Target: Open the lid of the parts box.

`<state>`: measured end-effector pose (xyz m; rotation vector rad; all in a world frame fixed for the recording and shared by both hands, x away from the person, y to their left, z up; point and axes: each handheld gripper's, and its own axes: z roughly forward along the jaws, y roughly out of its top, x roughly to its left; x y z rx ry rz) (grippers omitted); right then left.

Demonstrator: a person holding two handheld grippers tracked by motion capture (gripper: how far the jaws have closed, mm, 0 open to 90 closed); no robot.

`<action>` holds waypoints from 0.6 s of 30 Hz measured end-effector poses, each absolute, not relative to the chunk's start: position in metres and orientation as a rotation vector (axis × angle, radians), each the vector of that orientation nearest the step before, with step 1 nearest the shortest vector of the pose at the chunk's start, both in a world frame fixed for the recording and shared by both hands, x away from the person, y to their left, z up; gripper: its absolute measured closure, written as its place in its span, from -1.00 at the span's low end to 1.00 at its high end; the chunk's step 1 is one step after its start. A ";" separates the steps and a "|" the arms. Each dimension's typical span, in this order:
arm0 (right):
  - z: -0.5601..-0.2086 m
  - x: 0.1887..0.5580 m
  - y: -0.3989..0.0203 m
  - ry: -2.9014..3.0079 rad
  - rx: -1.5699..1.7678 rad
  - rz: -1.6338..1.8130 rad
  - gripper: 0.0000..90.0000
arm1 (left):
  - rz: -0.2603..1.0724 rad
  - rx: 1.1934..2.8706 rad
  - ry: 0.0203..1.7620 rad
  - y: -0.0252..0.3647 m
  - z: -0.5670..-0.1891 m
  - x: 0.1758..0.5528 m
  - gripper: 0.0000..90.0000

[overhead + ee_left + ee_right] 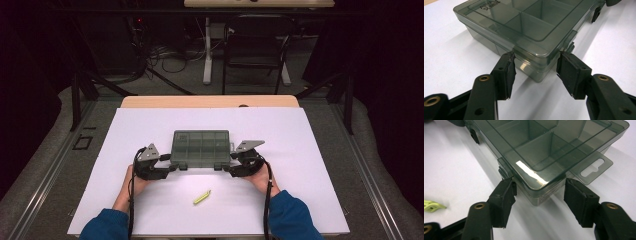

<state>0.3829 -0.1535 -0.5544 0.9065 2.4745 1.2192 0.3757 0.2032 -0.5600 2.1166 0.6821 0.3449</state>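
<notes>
- The compartment box [201, 148], a smoke-grey see-through case with its lid down, lay near the middle of a white sheet [150, 210] that covered the bench [210, 101]; a strip of bare wood showed at the far edge.
- Grey floor ran around the bench, dark drapes hung at both sides, and a black chair [257, 45] stood beyond it beside a white desk leg [207, 50] and loose cables.
- A small yellow-green clip [202, 197] lay on the sheet nearer the person, well apart from the box.
- The left tongs [535, 66] sat at the box's near left corner, the jaws partly open and straddling that corner, tips just beside the plastic walls; whether they pressed on it could not be told.
- The right tongs [539, 191] sat at the near right corner, jaws likewise partly open either side of it, close to the latch [503, 172] and the hang tab [592, 168], with a sliver of gap showing.
- In the high view, a hand in a blue sleeve held each tool flanking the box.
</notes>
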 end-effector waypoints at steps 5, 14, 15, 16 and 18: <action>-0.554 0.382 -0.152 2.477 0.899 1.200 -0.09 | 0.345 2.113 0.687 0.203 -0.560 0.376 0.06; -0.555 0.383 -0.154 2.474 0.914 1.234 -0.01 | 0.288 2.073 0.733 0.206 -0.559 0.377 0.12; -0.555 0.383 -0.154 2.472 0.920 1.243 -0.01 | 0.283 2.070 0.739 0.206 -0.559 0.377 0.14; -0.556 0.383 -0.154 2.474 0.922 1.241 -0.01 | 0.283 2.075 0.739 0.205 -0.558 0.377 0.14; -0.556 0.383 -0.155 2.478 0.923 1.238 -0.01 | 0.280 2.075 0.744 0.205 -0.558 0.377 0.14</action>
